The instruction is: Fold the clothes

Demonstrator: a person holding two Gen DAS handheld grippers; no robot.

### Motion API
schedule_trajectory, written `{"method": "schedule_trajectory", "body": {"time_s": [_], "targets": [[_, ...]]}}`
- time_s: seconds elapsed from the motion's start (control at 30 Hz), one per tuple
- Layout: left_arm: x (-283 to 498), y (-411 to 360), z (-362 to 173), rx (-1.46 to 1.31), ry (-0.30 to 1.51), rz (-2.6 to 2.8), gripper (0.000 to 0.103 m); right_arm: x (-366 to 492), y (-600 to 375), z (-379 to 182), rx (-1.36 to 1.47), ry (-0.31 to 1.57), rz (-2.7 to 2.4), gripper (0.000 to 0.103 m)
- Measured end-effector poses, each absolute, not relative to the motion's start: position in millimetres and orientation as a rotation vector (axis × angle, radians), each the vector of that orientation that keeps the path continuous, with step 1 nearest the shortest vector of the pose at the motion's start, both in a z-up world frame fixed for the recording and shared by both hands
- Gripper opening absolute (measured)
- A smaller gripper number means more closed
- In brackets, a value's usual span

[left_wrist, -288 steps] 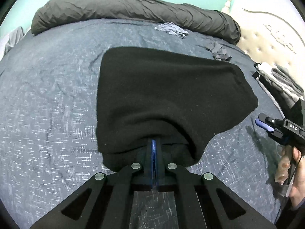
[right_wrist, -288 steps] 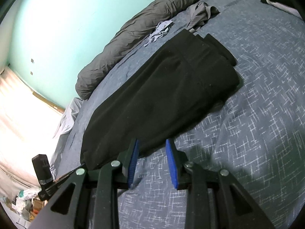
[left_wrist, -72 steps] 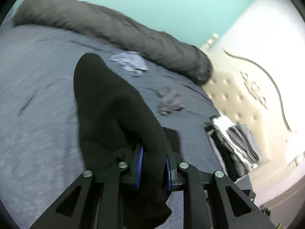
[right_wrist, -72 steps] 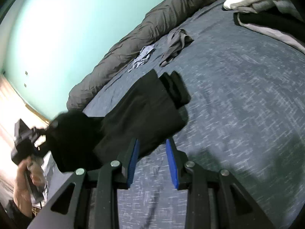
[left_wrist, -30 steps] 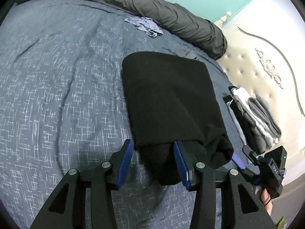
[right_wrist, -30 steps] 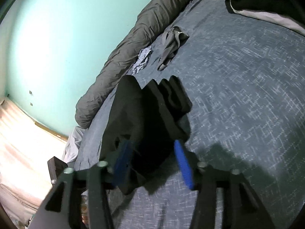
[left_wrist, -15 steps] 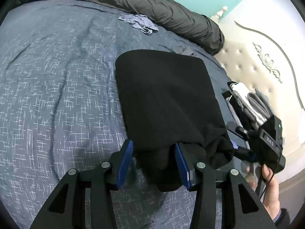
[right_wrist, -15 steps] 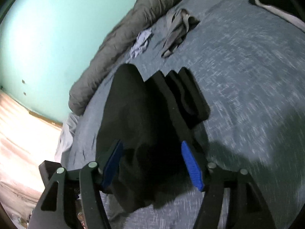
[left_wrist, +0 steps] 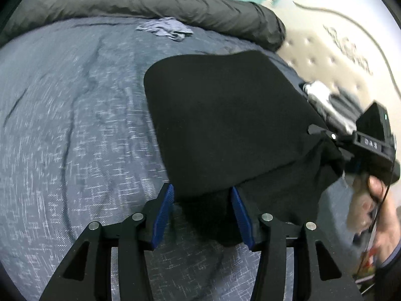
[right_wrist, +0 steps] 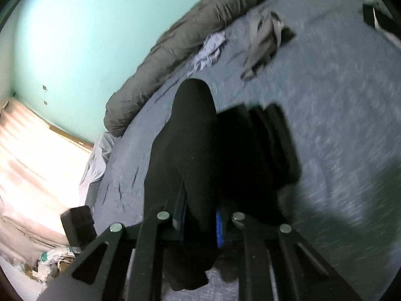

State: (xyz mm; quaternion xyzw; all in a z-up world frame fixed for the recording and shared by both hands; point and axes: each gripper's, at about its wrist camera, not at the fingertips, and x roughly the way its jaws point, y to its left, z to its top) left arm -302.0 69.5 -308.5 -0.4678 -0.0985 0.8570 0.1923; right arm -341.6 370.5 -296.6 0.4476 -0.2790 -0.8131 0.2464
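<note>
Lying folded on the blue bedspread [left_wrist: 62, 125], black garment [left_wrist: 225, 115], near edge between opening left gripper [left_wrist: 201, 215] pads; pinched (contact hidden by cloth) in closing right gripper [right_wrist: 200, 223].

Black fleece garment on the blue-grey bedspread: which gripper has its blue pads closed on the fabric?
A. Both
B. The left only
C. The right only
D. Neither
C. In the right wrist view the right gripper has its jaws closing on a fold of the black fleece garment, while the left gripper has its blue pads spread, opening, either side of the garment's near edge without pressing it.
</note>
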Motion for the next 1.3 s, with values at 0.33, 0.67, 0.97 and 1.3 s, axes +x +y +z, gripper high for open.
{"method": "schedule_trajectory", "body": {"time_s": [0.33,0.67,0.97,1.3], "targets": [[-287.5,66.9,-292.1,-1.289,-0.227,2.429,0.052,-343.5,384.8,-323.5,1.328,-0.719,-2.257,0.025],[-318.8,75.9,-289.2,-1.308,-0.217,2.436,0.052,-344.0,366.6,-265.6,1.165,-0.543,-2.34,0.029],[-316.6,72.6,-311.2,-1.369,-0.264,2.407,0.056,-324.8,328.8,-316.1,1.333,-0.271,-2.341,0.009],[-316.7,74.1,-310.3,-1.359,-0.265,2.411,0.056,-320.5,335.6,-286.0,1.217,-0.17,-2.369,0.005]]}}
